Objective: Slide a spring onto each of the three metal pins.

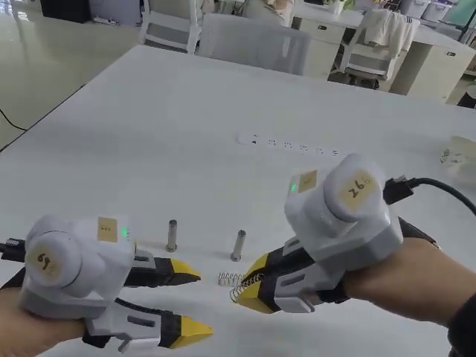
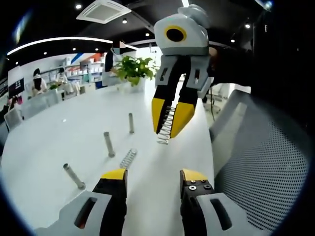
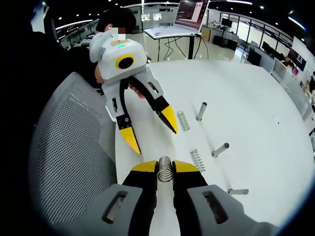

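Note:
My right gripper (image 1: 249, 286) is shut on a small metal spring (image 1: 239, 288), held just above the white table (image 1: 186, 134). Its own view shows the spring (image 3: 165, 168) end-on between the yellow tips. Two upright metal pins (image 1: 172, 236) (image 1: 238, 245) stand just beyond it, and a loose spring (image 1: 229, 279) lies beside its tips. My left gripper (image 1: 195, 300) hovers open and empty at the front left. In the left gripper view, three pins (image 2: 131, 123) (image 2: 108, 144) (image 2: 74, 176) stand in a row, with a spring (image 2: 128, 158) on the table near them.
A white power strip (image 1: 290, 143) lies further back on the table. A clear plastic object (image 1: 455, 155) sits at the right edge. Grey chairs (image 1: 253, 41) stand at the far side, and a mesh chair (image 2: 261, 162) is close behind the grippers.

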`<state>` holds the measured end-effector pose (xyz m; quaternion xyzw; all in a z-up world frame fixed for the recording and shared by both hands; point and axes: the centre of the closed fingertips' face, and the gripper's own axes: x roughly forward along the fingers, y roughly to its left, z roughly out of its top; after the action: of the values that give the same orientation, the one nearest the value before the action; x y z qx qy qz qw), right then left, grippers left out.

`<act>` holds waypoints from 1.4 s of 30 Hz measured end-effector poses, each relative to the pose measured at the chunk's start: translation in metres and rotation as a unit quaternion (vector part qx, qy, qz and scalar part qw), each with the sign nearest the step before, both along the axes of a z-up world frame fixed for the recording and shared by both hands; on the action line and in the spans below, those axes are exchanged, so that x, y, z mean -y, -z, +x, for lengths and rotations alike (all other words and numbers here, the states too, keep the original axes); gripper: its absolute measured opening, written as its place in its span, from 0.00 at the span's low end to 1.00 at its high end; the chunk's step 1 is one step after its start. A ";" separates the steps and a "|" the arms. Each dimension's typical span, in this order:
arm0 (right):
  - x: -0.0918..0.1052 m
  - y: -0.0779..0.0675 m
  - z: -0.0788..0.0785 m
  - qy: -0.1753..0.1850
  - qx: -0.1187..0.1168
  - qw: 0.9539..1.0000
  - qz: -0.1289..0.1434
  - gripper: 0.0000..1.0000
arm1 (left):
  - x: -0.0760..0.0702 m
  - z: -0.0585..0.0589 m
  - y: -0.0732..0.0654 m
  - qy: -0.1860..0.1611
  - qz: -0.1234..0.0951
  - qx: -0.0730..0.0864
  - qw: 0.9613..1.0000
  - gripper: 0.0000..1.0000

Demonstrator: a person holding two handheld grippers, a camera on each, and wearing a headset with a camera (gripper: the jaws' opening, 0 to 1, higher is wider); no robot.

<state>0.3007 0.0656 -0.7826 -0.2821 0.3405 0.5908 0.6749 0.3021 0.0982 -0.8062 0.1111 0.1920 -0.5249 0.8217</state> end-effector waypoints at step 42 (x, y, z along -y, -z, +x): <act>0.085 -0.011 0.080 0.060 0.035 0.994 -0.087 0.09 | -0.065 0.013 0.002 -0.138 -0.012 -0.011 0.990 0.62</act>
<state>0.3806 -0.0197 -0.7721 -0.3395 0.3833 0.5066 0.6936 0.3155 0.1627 -0.8083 0.0682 0.2083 -0.4098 0.8854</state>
